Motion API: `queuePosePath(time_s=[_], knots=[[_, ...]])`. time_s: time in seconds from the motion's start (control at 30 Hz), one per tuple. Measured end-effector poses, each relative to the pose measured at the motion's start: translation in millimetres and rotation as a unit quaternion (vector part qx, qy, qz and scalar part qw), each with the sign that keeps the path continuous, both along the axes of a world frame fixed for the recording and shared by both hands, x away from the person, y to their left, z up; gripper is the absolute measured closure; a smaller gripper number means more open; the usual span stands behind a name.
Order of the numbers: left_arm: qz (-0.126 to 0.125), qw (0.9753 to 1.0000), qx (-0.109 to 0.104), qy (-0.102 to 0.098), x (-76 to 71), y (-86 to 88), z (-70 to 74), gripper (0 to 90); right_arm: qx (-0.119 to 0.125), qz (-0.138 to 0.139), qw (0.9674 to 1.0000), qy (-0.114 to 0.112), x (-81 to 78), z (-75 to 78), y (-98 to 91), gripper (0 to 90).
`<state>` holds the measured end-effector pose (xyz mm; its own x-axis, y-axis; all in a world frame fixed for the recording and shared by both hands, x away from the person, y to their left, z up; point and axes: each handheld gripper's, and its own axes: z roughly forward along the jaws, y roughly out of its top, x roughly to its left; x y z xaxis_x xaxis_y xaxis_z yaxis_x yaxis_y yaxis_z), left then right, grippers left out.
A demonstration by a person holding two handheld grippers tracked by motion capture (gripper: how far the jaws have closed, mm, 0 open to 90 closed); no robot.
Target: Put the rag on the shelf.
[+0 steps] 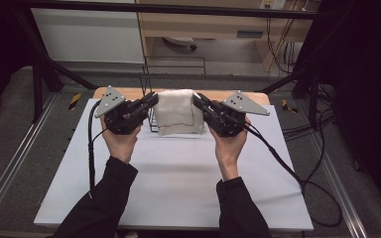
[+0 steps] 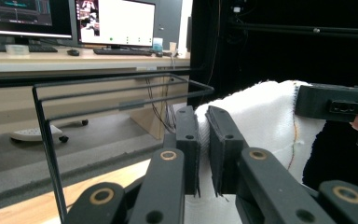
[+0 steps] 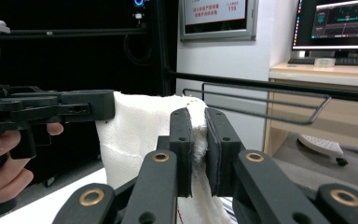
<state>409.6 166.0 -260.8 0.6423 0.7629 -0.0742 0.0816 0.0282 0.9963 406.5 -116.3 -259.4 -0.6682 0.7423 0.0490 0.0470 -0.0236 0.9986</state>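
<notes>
A white cloth with a thin coloured seam hangs stretched between my two grippers at the far middle of the table, in front of a black wire rack. My left gripper is shut on the cloth's left top corner; in the left gripper view the cloth is pinched between the jaws of that gripper. My right gripper is shut on the right top corner. In the right gripper view the cloth runs from its gripper towards the other gripper. The cloth's lower edge rests on the table.
A white mat covers the wooden table. The wire rack stands at the far edge behind the cloth. Black cables trail off the table's right side. Desks with monitors stand beyond.
</notes>
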Motion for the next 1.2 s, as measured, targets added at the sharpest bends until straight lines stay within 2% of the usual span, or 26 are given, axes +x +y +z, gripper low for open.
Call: queuePosePath(time_s=[0.33,0.57,0.67,0.9,1.2], knots=[[0.008,0.9998,-0.006,-0.017,6.7,2.1,16.6,83.1,0.007,-0.008,0.9998,-0.017,5.3,16.4,4.6,82.3],[0.009,0.9998,-0.007,-0.019,11.1,3.1,26.4,83.0,0.006,-0.011,0.9996,-0.025,9.9,25.8,7.1,82.3],[0.014,0.9996,-0.004,-0.026,13.2,4.4,30.9,83.1,0.007,-0.012,0.9995,-0.028,11.7,29.6,8.3,82.3],[0.016,0.9994,-0.015,-0.027,19.5,5.6,38.6,83.1,0.009,-0.015,0.9993,-0.033,16.5,39.2,12.1,82.3],[0.019,0.9992,-0.013,-0.034,24.5,8.0,51.9,83.1,0.011,-0.017,0.999,-0.039,23.1,49.1,15.9,82.4]])
